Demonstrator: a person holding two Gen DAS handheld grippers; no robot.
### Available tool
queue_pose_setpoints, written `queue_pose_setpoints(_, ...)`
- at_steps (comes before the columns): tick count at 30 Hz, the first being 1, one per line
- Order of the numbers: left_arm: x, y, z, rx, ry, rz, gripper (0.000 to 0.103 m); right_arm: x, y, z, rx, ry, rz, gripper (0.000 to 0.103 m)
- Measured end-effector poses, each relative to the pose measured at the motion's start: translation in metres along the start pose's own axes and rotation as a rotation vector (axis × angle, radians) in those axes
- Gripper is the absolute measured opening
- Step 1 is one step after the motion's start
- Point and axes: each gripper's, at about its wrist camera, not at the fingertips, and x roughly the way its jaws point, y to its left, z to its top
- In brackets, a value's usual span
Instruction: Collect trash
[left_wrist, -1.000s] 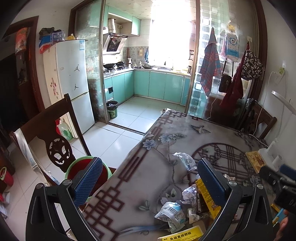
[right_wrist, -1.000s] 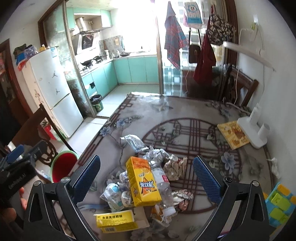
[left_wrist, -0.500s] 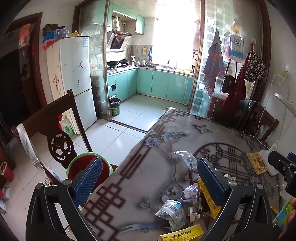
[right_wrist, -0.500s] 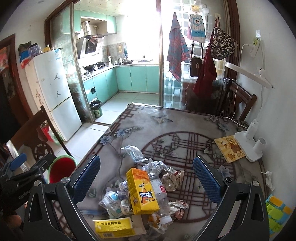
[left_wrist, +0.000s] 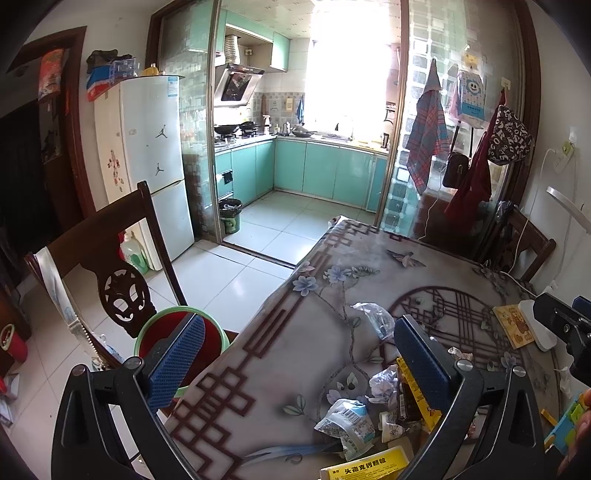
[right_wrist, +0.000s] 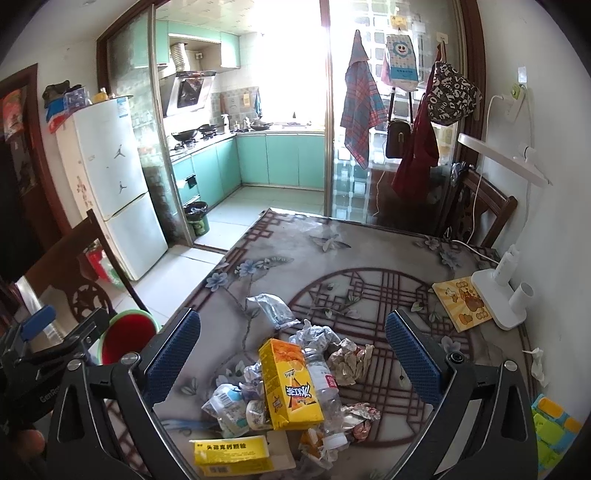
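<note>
A heap of trash lies on the near part of the patterned table (right_wrist: 369, 258): an orange snack box (right_wrist: 290, 384), a clear plastic bottle (right_wrist: 325, 391), crumpled foil wrappers (right_wrist: 349, 360), a clear bag (right_wrist: 273, 310), a blue-white packet (right_wrist: 225, 406) and a yellow medicine box (right_wrist: 232, 456). My right gripper (right_wrist: 293, 325) hangs open above the heap, holding nothing. My left gripper (left_wrist: 299, 332) is open over the table's left edge, with the packet (left_wrist: 347, 421) and clear bag (left_wrist: 373, 314) near its right finger. A red bin with a green rim (left_wrist: 177, 339) stands on the floor beside the table.
A dark wooden chair (left_wrist: 110, 266) stands left of the table, next to the bin. At the table's right are a white lamp base (right_wrist: 498, 295), a yellow card (right_wrist: 461, 302), a tissue (right_wrist: 537, 363) and a colourful toy (right_wrist: 554, 432). Tiled floor leads to the kitchen.
Both grippers have lifted and drawn back slightly, so the heap sits lower in the right wrist view. Both stayed open. The trash has not moved.
</note>
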Motion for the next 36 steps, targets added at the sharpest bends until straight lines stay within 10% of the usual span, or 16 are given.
queue_pose_setpoints(23, 0.012, -0.022, -0.004, 0.125, 0.002, -0.065, 0.103, 0.016, -0.026, -0.004, 0.023, 0.039, 0.014, 0.101)
queue_pose_setpoints(27, 0.020, -0.044, -0.022, 0.305, 0.029, -0.214, 0.103, 0.028, -0.054, -0.018, 0.096, 0.107, 0.097, 0.101)
queue_pose_setpoints(33, 0.062, -0.103, -0.115, 0.820, 0.250, -0.376, 0.102, 0.037, -0.087, -0.040, 0.184, 0.217, 0.141, 0.100)
queue_pose_setpoints(36, 0.083, -0.120, -0.153, 0.904, 0.392, -0.474, 0.102, 0.036, -0.089, -0.046, 0.193, 0.248, 0.160, 0.100)
